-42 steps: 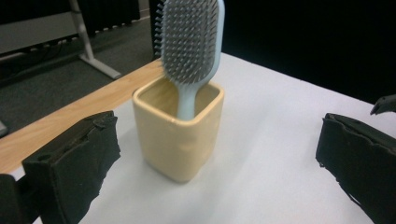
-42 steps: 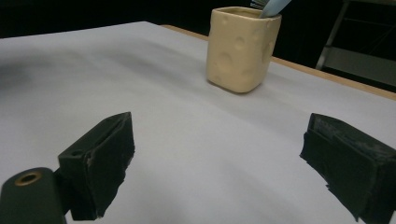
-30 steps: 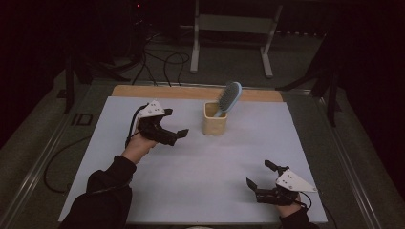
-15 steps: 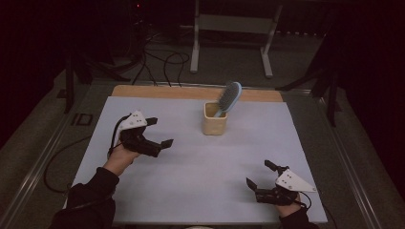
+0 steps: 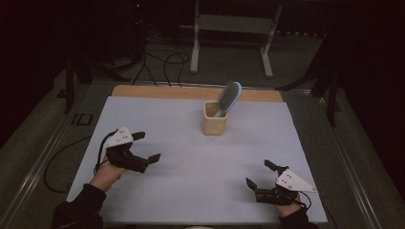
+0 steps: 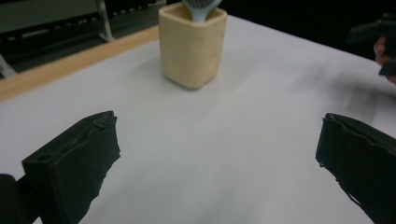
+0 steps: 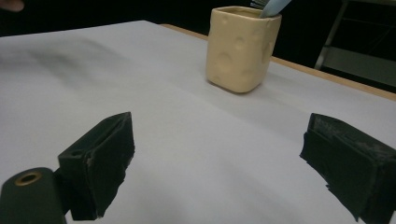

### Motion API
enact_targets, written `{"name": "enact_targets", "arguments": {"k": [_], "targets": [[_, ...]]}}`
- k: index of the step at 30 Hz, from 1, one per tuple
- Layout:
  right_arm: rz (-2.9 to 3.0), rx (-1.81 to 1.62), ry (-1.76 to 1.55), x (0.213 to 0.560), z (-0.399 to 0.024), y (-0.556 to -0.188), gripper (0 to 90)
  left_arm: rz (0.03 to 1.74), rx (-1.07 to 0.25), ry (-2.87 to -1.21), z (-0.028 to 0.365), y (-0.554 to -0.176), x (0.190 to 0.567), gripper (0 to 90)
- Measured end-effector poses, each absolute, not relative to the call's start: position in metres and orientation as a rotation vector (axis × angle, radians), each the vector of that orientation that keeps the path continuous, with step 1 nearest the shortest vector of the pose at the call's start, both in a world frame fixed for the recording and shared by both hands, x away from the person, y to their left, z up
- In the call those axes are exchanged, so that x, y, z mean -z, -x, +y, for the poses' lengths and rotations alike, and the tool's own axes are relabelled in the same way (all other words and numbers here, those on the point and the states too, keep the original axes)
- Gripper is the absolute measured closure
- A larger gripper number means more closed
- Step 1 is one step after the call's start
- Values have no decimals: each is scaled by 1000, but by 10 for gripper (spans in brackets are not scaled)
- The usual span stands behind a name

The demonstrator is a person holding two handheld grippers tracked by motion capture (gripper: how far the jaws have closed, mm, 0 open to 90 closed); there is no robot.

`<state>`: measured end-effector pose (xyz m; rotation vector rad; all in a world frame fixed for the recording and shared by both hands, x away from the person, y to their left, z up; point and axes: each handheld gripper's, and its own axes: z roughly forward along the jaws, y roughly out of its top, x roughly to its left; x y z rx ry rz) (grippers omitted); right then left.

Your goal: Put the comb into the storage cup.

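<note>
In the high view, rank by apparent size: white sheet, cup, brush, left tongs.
1. White sheet, by far the largest.
2. Left tongs, though nearer the camera.
3. Cup and brush look alike; the brush's lower part is hidden in the cup.

- I take this for a lab or recording room, dark all round, with light falling on the work area alone.
- My tabletop (image 5: 157, 119) is a plain white sheet over a wooden board, framed by metal rails.
- Behind it, loose black cables (image 5: 160, 64) trail across a grey floor beside a metal stand (image 5: 231, 24).
</note>
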<state>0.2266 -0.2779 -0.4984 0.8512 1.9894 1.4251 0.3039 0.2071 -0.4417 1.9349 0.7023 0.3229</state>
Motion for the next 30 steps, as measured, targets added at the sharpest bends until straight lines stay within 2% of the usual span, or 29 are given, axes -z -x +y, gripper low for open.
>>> {"name": "enact_targets", "arguments": {"k": [13, 30], "targets": [[1998, -1415, -851, 499, -277, -227, 90, 803, -362, -1937, 240, -266, 472, 0], [2006, -1414, -841, 499, -275, -228, 90, 916, -406, -1950, 262, -227, 503, 0]]}}
